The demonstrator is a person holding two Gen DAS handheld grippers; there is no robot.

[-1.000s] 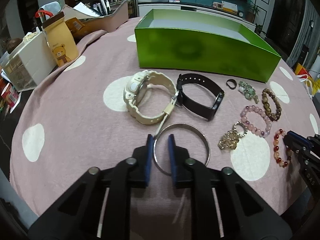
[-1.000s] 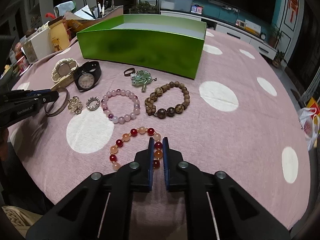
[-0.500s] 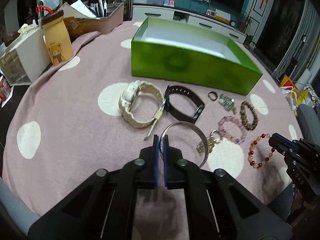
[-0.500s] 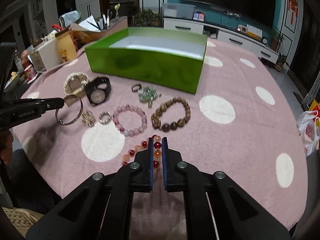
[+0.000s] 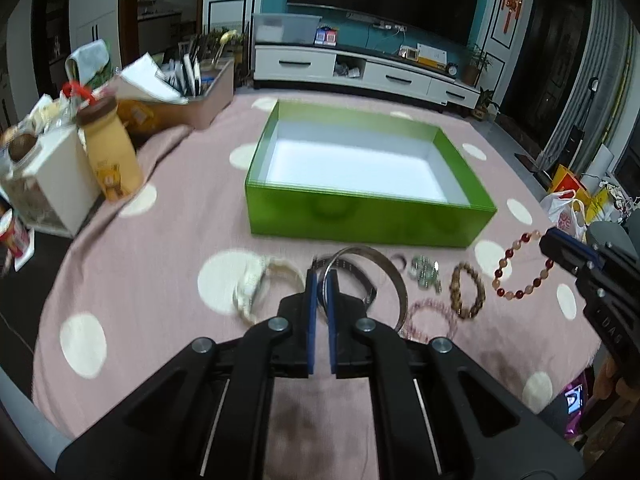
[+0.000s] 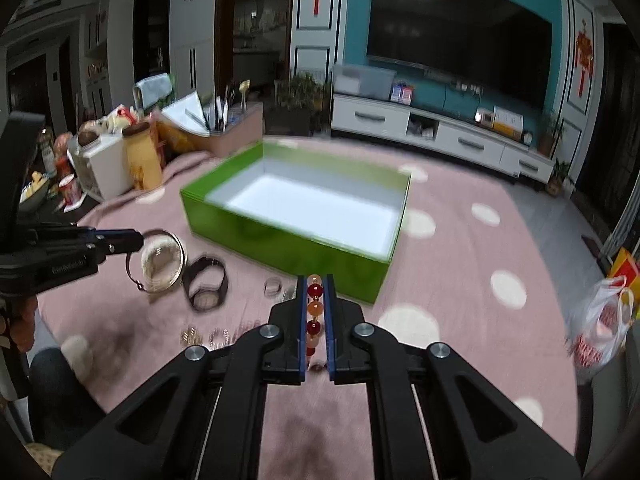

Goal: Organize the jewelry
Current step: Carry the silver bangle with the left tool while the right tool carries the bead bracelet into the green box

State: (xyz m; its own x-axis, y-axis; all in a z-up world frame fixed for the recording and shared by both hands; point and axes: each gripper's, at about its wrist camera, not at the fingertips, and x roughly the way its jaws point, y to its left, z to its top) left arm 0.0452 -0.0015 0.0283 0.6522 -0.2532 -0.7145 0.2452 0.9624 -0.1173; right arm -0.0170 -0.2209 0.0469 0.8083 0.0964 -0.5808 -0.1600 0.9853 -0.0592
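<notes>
Beyond both lifted bracelets, green box point(image 5: 360, 216) sits beside clutter point(image 5: 100, 148).

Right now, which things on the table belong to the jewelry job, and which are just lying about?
Job:
- green box
- silver bangle in the left claw
- red bead bracelet in the right claw
- cream watch
- brown bead bracelet

Lying about:
- bear carton
- pen holder
- white box

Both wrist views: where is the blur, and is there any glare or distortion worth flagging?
Left wrist view: jewelry on the pink tablecloth smears with motion, the cream watch worst; the left gripper stays sharp.
Right wrist view: the green box and the cloth are blurred, ceiling lights glare off the TV, and fisheye bending curves the room edges.
</notes>
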